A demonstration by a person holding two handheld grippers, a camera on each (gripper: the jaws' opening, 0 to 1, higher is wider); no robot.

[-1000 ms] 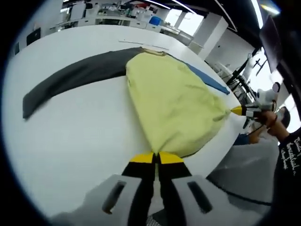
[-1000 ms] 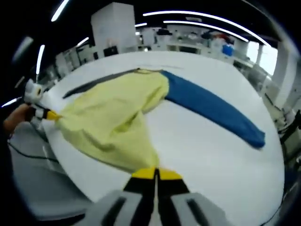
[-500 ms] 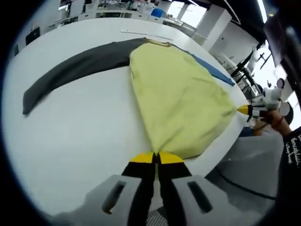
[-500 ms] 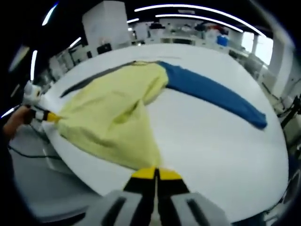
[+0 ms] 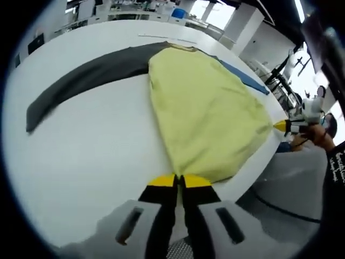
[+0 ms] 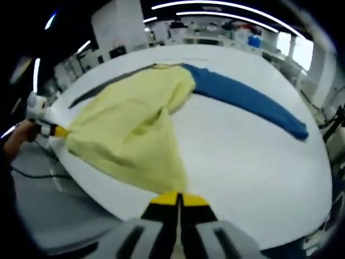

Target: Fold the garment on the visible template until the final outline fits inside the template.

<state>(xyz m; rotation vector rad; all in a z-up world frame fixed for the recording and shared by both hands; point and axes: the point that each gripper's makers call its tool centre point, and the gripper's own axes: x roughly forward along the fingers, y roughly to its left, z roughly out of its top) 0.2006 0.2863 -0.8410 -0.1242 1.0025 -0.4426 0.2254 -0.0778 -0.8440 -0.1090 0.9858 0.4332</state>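
Both grippers are clamped on the bottom hem corners of the garment (image 5: 207, 110): left gripper (image 5: 179, 181) jaws pinched flat on one yellow corner, right gripper (image 6: 178, 198) the same on the other. The garment lies on the white round table (image 5: 86, 145), yellow body stretched toward the near edge, grey sleeve (image 5: 86, 81) out to one side, blue sleeve (image 6: 245, 102) to the other. I can't make out a template outline under it. My read: the hem-to-collar fold is being set up. To do it well, lift both corners evenly, keep the hem taut, and carry it straight over toward the collar (image 5: 180, 47) without dragging the sleeves. No containers on the table.
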